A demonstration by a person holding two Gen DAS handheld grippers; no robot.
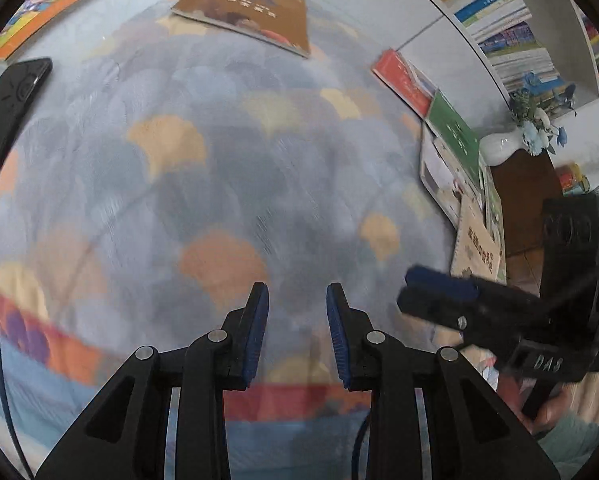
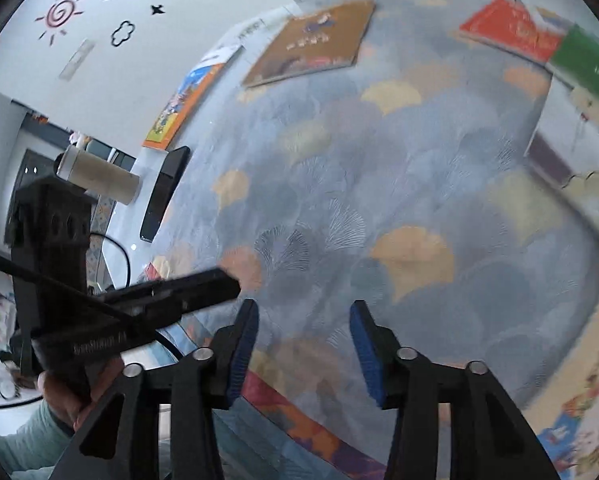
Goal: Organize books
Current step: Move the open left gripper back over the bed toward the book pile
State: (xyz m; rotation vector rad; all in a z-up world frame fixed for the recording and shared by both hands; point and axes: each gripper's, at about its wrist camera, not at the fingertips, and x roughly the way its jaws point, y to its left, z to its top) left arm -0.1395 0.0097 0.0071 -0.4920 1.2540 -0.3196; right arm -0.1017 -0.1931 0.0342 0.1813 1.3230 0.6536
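Both the left tongs [image 1: 297,332] and right tongs [image 2: 303,350] hang open and empty over the patterned cloth on the desk [image 1: 239,152], while beyond them the brown book [image 1: 247,10] lies flat, likely light, floppy, best pinched at its near edge.

You face a bench [image 1: 227,184] under a blue-grey cloth with yellow and orange fan shapes. At 2 o'clock, a white bookshelf [image 1: 547,12]; below it a white vase [image 1: 499,148] of blue flowers. At 10 o'clock, a white wall [image 2: 147,60] bears sun and cloud decals.
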